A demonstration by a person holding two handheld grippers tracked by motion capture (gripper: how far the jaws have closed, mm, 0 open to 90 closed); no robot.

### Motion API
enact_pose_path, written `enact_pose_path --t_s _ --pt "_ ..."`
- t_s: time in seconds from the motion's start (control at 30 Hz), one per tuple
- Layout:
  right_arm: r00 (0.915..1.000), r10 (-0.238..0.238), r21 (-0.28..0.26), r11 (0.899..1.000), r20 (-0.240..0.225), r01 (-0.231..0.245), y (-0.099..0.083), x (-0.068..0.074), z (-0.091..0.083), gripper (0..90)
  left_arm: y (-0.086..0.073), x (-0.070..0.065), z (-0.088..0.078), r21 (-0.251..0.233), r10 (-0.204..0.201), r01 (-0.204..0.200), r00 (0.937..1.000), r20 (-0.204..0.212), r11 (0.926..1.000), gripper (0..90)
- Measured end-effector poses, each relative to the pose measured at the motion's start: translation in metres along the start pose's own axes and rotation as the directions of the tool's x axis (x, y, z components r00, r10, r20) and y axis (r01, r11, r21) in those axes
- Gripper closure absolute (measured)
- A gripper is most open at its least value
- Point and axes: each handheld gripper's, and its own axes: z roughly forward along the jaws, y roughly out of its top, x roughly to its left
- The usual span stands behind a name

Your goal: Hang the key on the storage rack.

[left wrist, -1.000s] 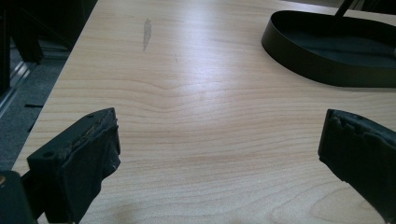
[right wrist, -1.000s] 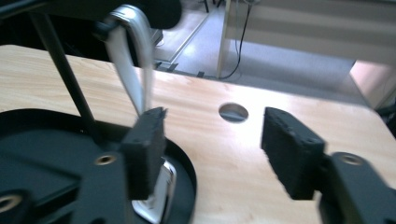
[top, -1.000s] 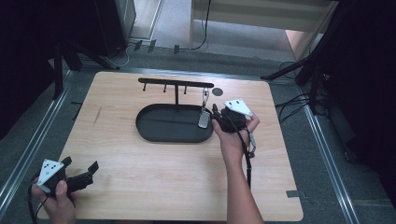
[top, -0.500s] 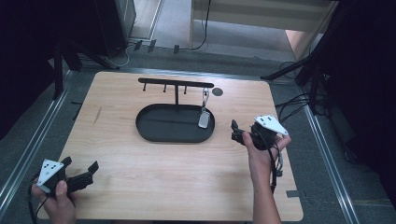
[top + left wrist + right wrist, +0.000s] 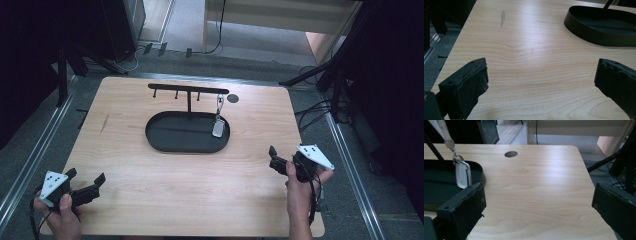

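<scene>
On the wooden table (image 5: 150,200) stands a black oval tray (image 5: 165,142) with a thin upright post and a crossbar (image 5: 187,89) rising from its far side. From the right end of that crossbar a small silver tag (image 5: 218,127) hangs on a short chain, its lower end down over the right part of the tray. The right gripper (image 5: 280,162) is held in the person's right hand (image 5: 300,192) near the right edge of the table, well apart from the tray, with its jaws pointing left toward it. In the right gripper view the two black jaws stand wide apart with nothing between them; the tag (image 5: 463,173) hangs ahead of and just above the tip of the left jaw, well clear of the gap, and the tray's rim (image 5: 480,171) curves behind that same jaw. Straight ahead between the jaws lies bare wood, and farther on a round hole (image 5: 511,154) in the tabletop. The left gripper (image 5: 92,186) rests in the person's left hand (image 5: 62,217) at the near left corner of the table, far from the tray and the tag. In the left gripper view its jaws are also spread wide and empty, with plain wood between them; the tray (image 5: 596,32) lies far ahead and off toward the right jaw's side, and a faint grey mark (image 5: 502,18) shows on the wood ahead of the left jaw.
</scene>
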Motion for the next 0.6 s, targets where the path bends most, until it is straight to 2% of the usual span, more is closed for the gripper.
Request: enact_pose_path --t_s 0.13,0.47,0.6 --pt "0.9995 0.018 0.015 1.0 0.024 -0.018 -0.017 -0.017 -0.009 0.0 0.0 0.0 0.0 -0.001 0.0 0.0 1.0 0.0 1.0 0.0" --pt "0.9974 0.035 0.008 0.999 0.063 -0.036 -0.045 -0.039 -0.024 0.0 0.0 0.0 0.0 -0.002 -0.001 0.001 1.0 -0.003 1.0 0.0" --pt "0.9934 0.07 -0.009 0.998 0.091 -0.069 -0.062 -0.052 -0.034 0.0 0.0 0.001 0.0 -0.003 -0.002 0.002 1.0 -0.007 1.0 0.0"
